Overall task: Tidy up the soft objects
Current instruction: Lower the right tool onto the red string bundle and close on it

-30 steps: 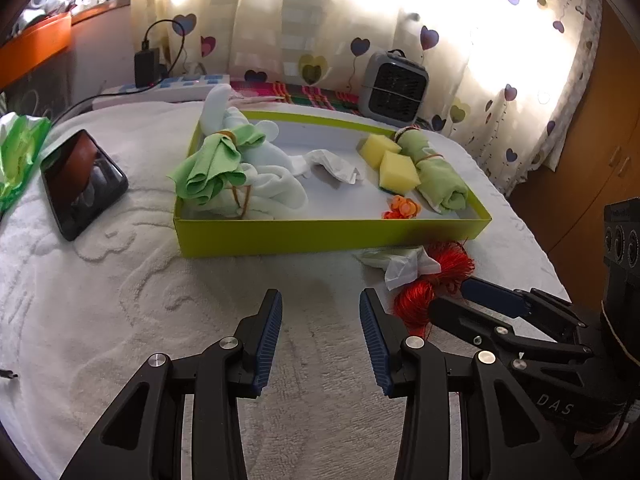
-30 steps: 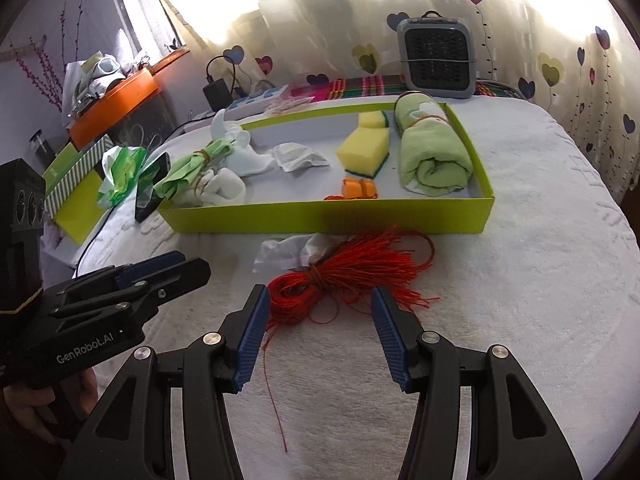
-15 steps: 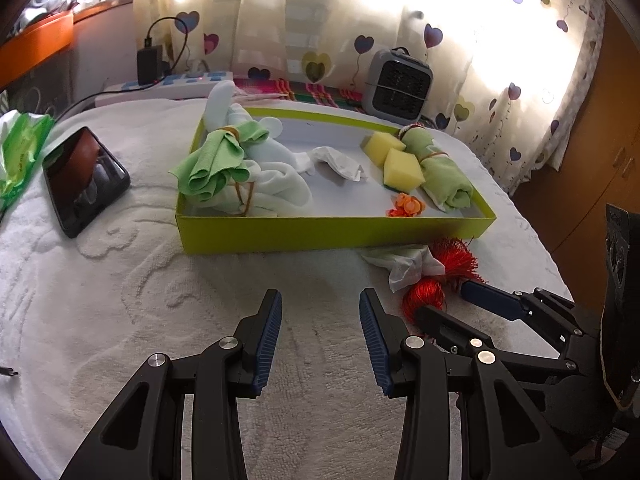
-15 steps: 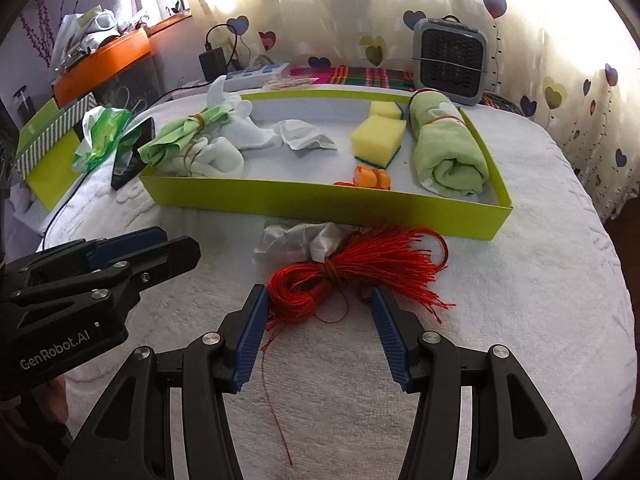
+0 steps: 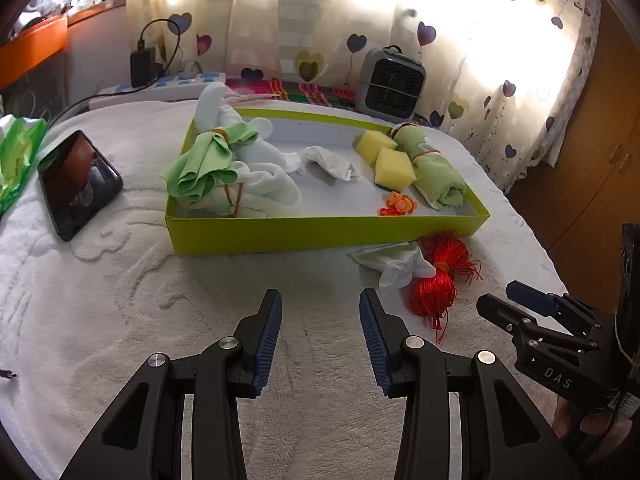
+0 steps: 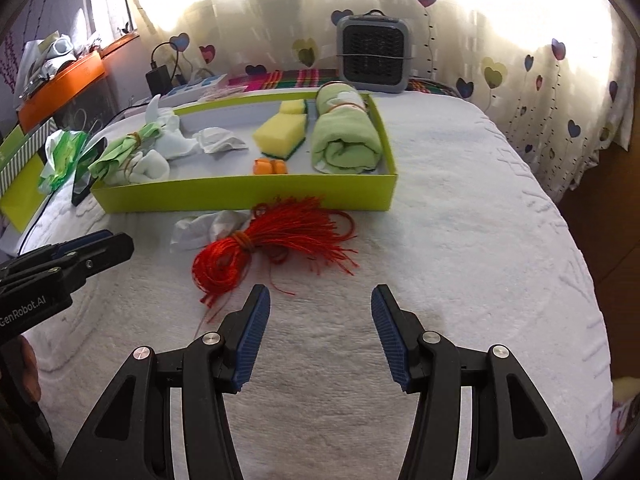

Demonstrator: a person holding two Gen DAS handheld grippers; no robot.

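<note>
- Right hand-held gripper (image 6: 318, 332) has swung off to the right since a second ago; the red string bundle (image 6: 256, 246) that sat between its fingers now lies ahead and to the left of them, untouched.
- Its jaws are spread, nothing between the pads.
- Left hand-held gripper (image 5: 320, 340) hasn't shifted: jaws partly spread, empty, hovering over bare white towel cover (image 5: 120, 320).
- Red string bundle lies on the towel cover just outside the near wall of the lime-green tray (image 5: 320, 232), touching a crumpled pale cloth (image 5: 394, 262).
- Those two look like the last loose soft items; both sit close to the tray, so likely next in.
- Already in the tray: rolled green towel (image 6: 346, 140) banded so it keeps its roll, yellow sponges (image 6: 282, 130) beside it, tied green-and-white cloth bundle (image 5: 216, 168) at the left end, small orange item (image 6: 270, 167), white tissue (image 5: 328, 160).
- Phone (image 5: 76, 184) lies left of the tray, well apart.
</note>
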